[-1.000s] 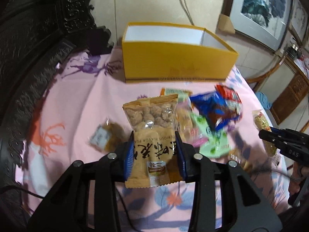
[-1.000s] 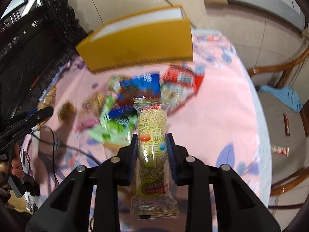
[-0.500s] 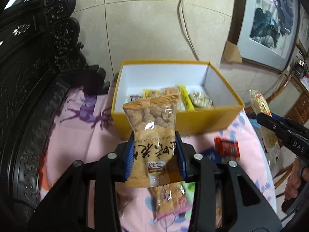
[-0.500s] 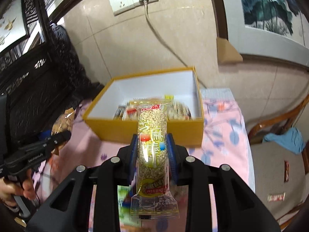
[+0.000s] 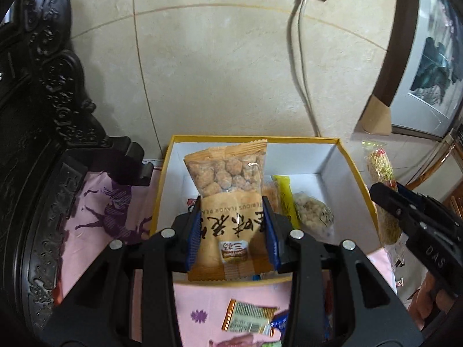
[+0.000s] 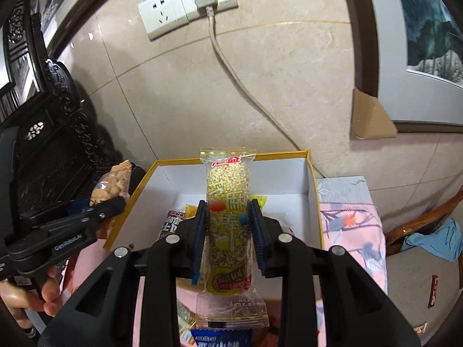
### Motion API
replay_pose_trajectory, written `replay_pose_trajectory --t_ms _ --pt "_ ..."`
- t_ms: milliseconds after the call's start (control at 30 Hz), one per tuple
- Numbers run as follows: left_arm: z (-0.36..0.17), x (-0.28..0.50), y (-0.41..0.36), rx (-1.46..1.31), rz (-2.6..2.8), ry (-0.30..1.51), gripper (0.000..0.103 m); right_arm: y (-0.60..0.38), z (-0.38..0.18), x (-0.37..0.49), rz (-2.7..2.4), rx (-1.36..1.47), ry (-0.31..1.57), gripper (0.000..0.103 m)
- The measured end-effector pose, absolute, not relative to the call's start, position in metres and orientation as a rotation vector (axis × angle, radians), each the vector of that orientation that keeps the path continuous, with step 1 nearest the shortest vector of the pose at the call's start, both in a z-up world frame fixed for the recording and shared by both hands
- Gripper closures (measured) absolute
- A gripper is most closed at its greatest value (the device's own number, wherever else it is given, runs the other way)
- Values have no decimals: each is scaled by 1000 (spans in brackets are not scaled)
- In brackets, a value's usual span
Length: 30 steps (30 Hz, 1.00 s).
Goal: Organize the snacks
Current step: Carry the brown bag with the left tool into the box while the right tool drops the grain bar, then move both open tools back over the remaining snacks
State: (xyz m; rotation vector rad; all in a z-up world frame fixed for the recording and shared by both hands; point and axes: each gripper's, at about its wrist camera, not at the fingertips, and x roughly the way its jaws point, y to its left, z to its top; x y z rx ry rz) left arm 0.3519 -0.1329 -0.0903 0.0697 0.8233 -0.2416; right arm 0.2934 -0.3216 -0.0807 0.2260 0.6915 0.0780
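Presently: two grippers over one yellow box [image 5: 358,173], far side of the table. Left gripper [image 5: 233,231] pinching one peanut packet [image 5: 228,190]; right gripper [image 6: 228,231] pinching one sesame bar [image 6: 228,219]. Step: delivery. Next: lower, release inside. Box contents: at least four packets; loose packets remain near.

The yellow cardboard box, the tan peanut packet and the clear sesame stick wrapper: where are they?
yellow cardboard box [image 5: 360,183], left wrist view, right rim.
tan peanut packet [image 5: 228,222], left wrist view, printed middle.
clear sesame stick wrapper [image 6: 228,202], right wrist view, middle.
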Motion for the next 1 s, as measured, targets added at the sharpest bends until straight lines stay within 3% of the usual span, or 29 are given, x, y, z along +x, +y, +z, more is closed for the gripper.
replay_pose_trajectory --t_ms 400,433,467,500,533,1000 --pt "-151 399 -142 63 -199 936 64 -327 -126 336 89 214 787 72" --pt "-155 402 -143 67 -192 945 55 -325 -128 338 82 200 795 72" --pt "-156 403 -143 66 -180 943 41 -321 -129 339 59 168 797 64" --pt "-155 403 -143 66 -162 937 11 -319 -129 338 33 142 788 44" --pt "-151 400 -142 73 -127 914 4 -317 -126 334 9 117 762 38" --pt "-105 332 -106 -11 -138 829 4 -318 -87 264 71 188 704 36"
